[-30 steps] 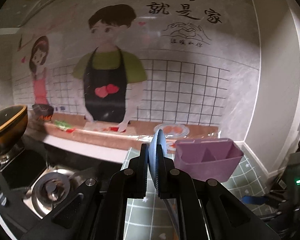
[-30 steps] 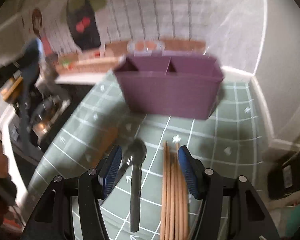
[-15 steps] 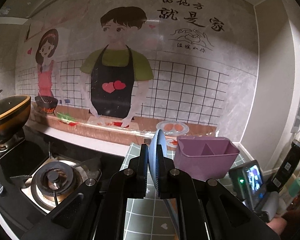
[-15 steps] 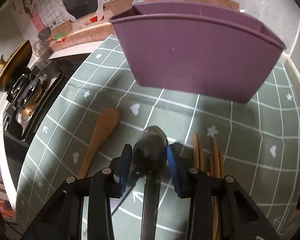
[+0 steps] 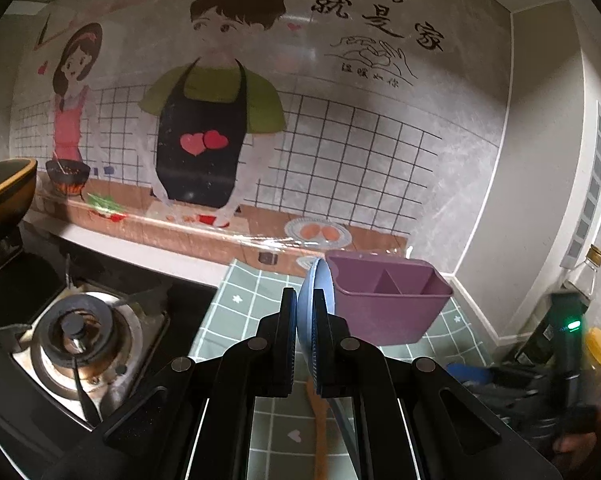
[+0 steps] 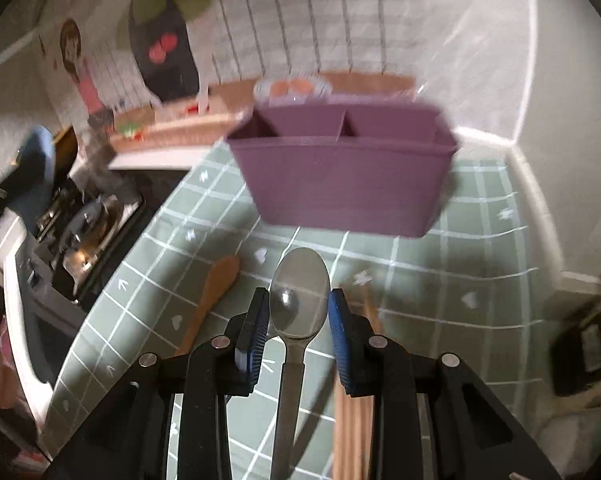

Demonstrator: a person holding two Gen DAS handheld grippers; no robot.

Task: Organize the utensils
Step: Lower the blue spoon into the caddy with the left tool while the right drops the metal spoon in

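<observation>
My left gripper is shut on a blue spoon, held edge-on with its bowl up, in front of the purple divided holder. In the right wrist view the jaws of my right gripper are closing, and both blue pads touch the bowl of a metal spoon. That spoon's handle runs back under the gripper, and it looks raised off the mat. The holder stands just beyond it. A wooden spoon lies to the left and wooden chopsticks to the right.
The green checked mat covers the counter up to the wall corner. A gas stove and a dark pot are at the left. Bottles stand at the right edge.
My right gripper dropped over the metal spoon, narrowed onto its bowl and has pulled back up with it. The left gripper keeps its hold on the blue spoon and has turned a little.
</observation>
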